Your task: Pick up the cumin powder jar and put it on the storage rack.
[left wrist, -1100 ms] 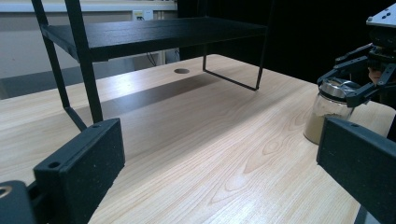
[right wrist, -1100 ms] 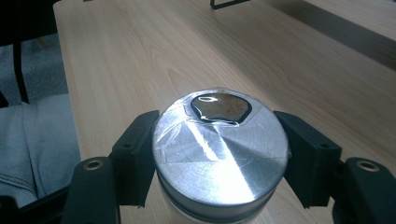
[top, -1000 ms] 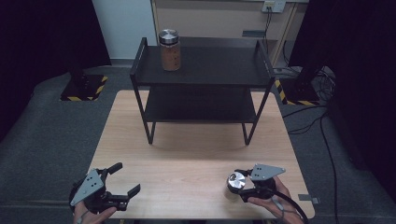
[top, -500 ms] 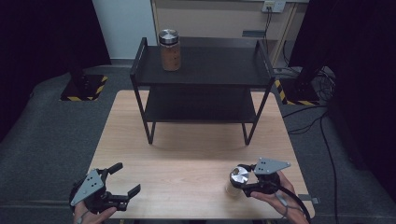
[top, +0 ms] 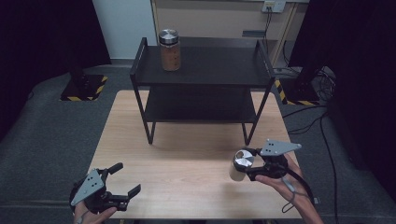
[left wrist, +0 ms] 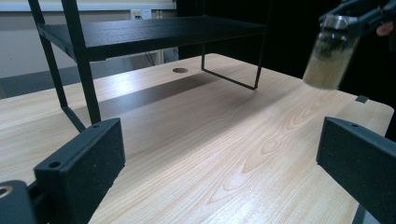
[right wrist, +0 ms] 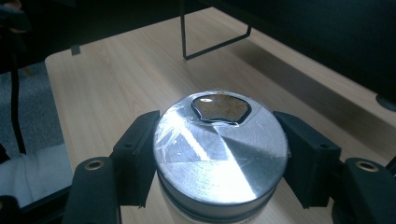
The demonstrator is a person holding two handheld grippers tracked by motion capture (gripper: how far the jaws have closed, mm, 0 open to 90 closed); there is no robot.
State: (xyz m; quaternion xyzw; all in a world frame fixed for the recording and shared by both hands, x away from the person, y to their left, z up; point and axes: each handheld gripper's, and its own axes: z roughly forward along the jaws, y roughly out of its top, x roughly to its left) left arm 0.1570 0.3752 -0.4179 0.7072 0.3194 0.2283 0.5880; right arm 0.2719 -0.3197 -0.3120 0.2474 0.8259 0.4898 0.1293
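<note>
- The right hand-held gripper (top: 246, 164) is clamped on the metal lid of a jar (top: 239, 166), one jaw on each side of the lid, as the right gripper view shows (right wrist: 219, 154).
- The jar (left wrist: 329, 53) hangs straight below that grip, its long axis close to upright, its base clear of the counter (top: 187, 186).
- Ahead of this hand-held gripper, and above it, stands the black shelf (top: 205, 70); its top deck looks like the place to go, so the jar would have to travel forward and up.
- A second jar (top: 169, 50) already stands at the far left of that deck.
- The left hand-held gripper (top: 119, 179) rests well off to the side, jaws wide apart and empty; the right one is plainly nearer the shelf's free end.
</note>
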